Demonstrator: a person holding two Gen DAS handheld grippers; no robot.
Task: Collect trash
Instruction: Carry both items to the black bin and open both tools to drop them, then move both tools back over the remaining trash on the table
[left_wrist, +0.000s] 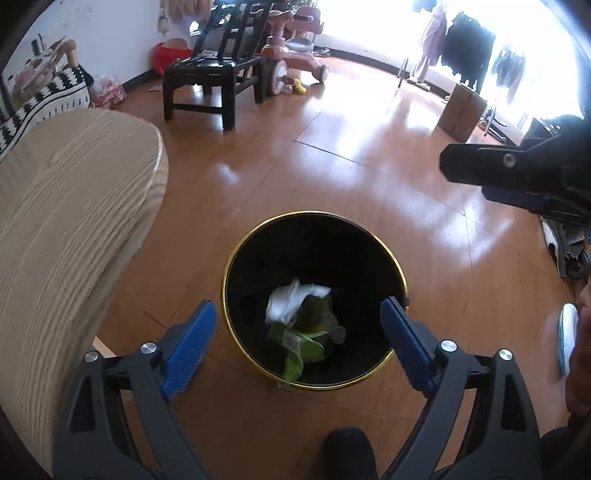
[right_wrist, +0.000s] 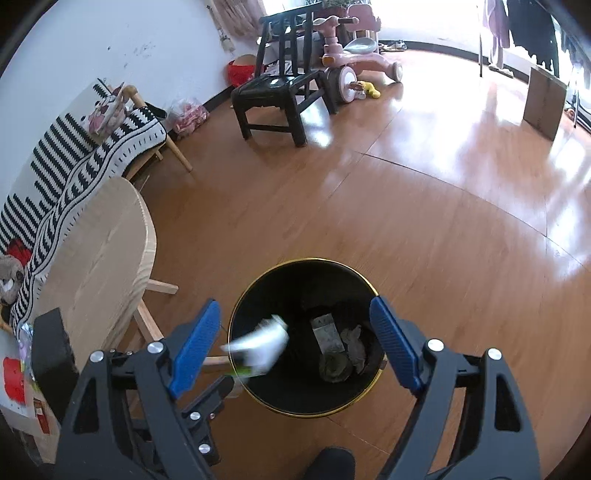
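Observation:
A black trash bin with a gold rim stands on the wood floor; it also shows in the right wrist view. My left gripper is open and empty right above the bin. A blurred white and green wrapper is in mid-air at the bin mouth; in the right wrist view it is over the bin's left rim. My right gripper is open and empty above the bin. Crumpled paper scraps lie at the bin's bottom. The right gripper's body shows at the right edge.
A light wooden round table stands left of the bin, also in the right wrist view. A black chair, a pink tricycle and a cardboard box stand farther back. A striped blanket covers a seat at left.

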